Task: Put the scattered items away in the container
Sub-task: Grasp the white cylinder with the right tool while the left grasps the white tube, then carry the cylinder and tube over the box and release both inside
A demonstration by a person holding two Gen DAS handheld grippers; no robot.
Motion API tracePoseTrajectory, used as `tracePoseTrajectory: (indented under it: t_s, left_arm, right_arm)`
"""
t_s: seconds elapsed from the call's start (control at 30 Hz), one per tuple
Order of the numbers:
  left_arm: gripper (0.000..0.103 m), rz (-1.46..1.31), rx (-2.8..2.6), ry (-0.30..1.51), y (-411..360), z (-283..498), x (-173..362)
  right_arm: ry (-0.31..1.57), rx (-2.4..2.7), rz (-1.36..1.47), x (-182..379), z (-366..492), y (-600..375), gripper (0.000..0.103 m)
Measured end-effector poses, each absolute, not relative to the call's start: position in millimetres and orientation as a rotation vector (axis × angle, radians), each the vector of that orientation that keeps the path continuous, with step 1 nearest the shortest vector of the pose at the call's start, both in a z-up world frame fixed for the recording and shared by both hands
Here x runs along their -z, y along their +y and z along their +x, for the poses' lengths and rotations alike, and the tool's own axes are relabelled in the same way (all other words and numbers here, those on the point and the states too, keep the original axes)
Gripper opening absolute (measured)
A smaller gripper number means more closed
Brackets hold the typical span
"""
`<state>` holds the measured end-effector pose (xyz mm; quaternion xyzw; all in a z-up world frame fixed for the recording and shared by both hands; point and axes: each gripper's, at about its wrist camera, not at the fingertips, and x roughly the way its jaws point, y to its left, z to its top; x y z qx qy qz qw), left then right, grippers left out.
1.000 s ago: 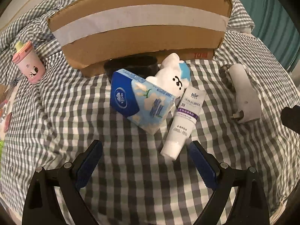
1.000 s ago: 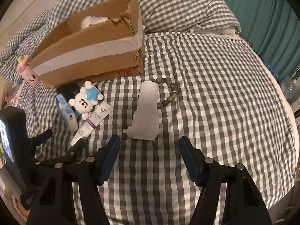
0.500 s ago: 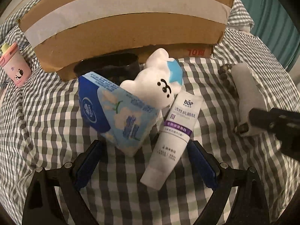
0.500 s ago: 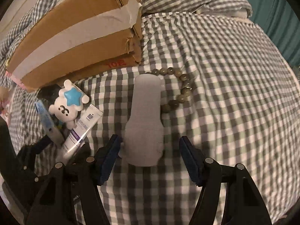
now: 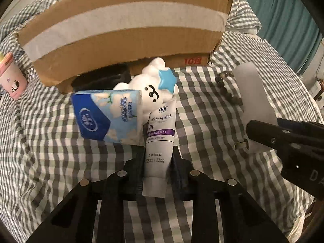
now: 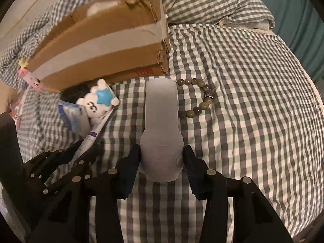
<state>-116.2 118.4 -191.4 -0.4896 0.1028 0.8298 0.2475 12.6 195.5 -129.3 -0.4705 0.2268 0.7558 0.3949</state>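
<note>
While the box (image 5: 121, 26) sits at the bed's (image 6: 253, 101) far side, we count most items outside it: tube (image 5: 159, 141), tissue pack (image 5: 105, 115), bear toy (image 5: 154, 93), beads (image 6: 200, 101), grey device (image 6: 162, 131), pink cup (image 5: 11, 81). Left gripper (image 5: 157, 170) has clamped tight on the tube's tail. Right gripper (image 6: 162, 162) is closing around the grey device, pads about touching its sides. Nothing lifted yet, so we judge it early. Only the right view shows into the box, something white inside; only the left shows the cup clearly.
</note>
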Motion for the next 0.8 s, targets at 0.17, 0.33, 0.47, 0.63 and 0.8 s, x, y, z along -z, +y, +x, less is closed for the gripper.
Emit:
tracePoseTrajectory:
  t_s: [0.17, 0.33, 0.47, 0.63, 0.8]
  left_arm:
    - [0.021, -1.284, -2.306, 0.241, 102, -108, 161]
    - [0.021, -1.195, -2.349, 0.190, 85, -98, 118]
    - [0.021, -1.151, -2.371, 0.162, 75, -94, 95]
    - [0.021, -1.128, -2.375, 0.138, 66, -88, 80]
    - [0.021, -1.111, -2.388, 0.130, 61, -89, 67]
  right_arm:
    - [0.575, -1.960, -1.133, 97, 18, 177, 0.043]
    - [0.543, -1.992, -1.067, 67, 19, 157, 0.043]
    - [0.506, -2.012, -1.044, 48, 20, 141, 0.043]
    - [0.456, -2.028, -1.030, 32, 16, 119, 0.043]
    - [0.421, -2.043, -1.024, 25, 11, 111, 0.043]
